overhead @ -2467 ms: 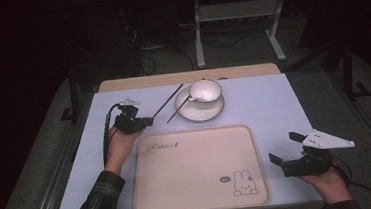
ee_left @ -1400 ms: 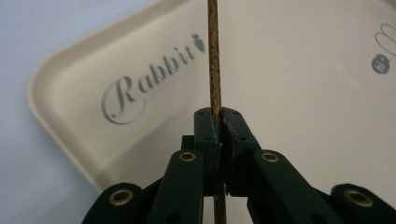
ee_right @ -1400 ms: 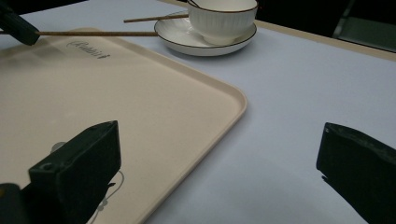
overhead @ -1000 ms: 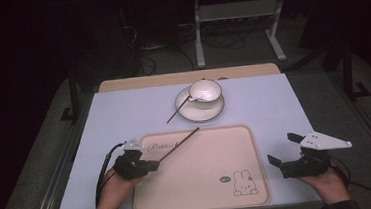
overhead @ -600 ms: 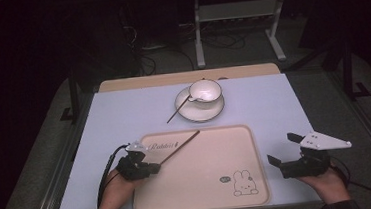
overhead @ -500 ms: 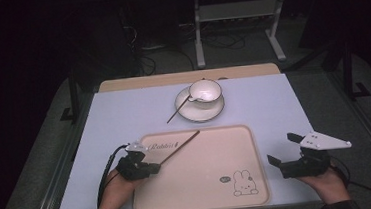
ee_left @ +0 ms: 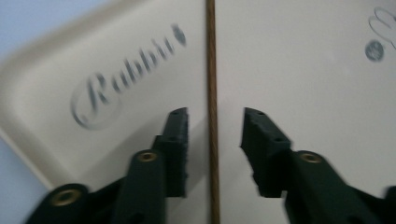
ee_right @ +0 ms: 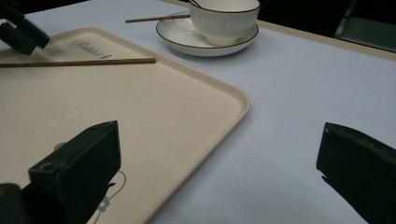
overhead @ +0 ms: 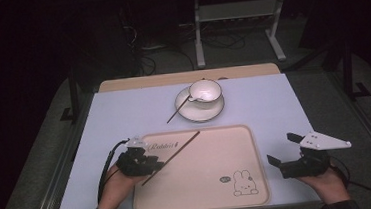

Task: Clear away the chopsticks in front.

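A thin brown chopstick [overhead: 171, 157] lies slantwise on the beige rabbit tray [overhead: 215, 192], near its left side. My left gripper [overhead: 150, 162] is open astride the chopstick's near end. In the left gripper view the chopstick [ee_left: 211, 70] runs up between the two pads [ee_left: 178, 140] with a gap on each side. A second chopstick [overhead: 178, 110] leans on the saucer [overhead: 199, 112] under the white cup [overhead: 205, 91]. My right gripper [overhead: 284, 158] rests right of the tray, open wide and holding nothing [ee_right: 217, 140].
The tray [ee_right: 154, 121] sits at the front middle of the pale blue table [overhead: 274, 112]. Cup [ee_right: 224, 18] and saucer [ee_right: 187, 44] stand behind it. A wooden strip [overhead: 186, 77] runs along the table's far edge, with a dark floor and a metal rack beyond.
My left gripper brought one chopstick from beside the saucer down to the tray's left side; the stick's near end has dropped toward the tray. The right gripper stayed still.
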The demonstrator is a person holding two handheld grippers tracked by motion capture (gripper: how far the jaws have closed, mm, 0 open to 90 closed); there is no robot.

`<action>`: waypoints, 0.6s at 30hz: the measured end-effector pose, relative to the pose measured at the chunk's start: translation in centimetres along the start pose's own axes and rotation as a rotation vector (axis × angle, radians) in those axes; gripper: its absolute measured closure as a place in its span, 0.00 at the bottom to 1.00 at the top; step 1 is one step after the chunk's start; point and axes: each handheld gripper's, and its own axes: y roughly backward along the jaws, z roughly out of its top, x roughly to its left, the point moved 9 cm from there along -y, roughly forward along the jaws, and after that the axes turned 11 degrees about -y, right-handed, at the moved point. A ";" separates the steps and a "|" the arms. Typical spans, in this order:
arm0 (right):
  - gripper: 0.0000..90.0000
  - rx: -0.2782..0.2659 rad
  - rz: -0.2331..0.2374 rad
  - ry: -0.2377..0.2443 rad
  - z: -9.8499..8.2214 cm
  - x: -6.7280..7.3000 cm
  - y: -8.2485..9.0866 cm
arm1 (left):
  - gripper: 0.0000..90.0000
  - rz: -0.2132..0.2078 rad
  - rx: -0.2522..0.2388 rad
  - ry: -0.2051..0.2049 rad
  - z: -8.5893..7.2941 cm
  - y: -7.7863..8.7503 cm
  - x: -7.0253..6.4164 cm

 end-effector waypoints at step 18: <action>0.00 -0.001 0.002 -0.007 0.0 0.0 0.0 | 0.21 0.079 -0.064 -0.038 8.2 -2.7 7.1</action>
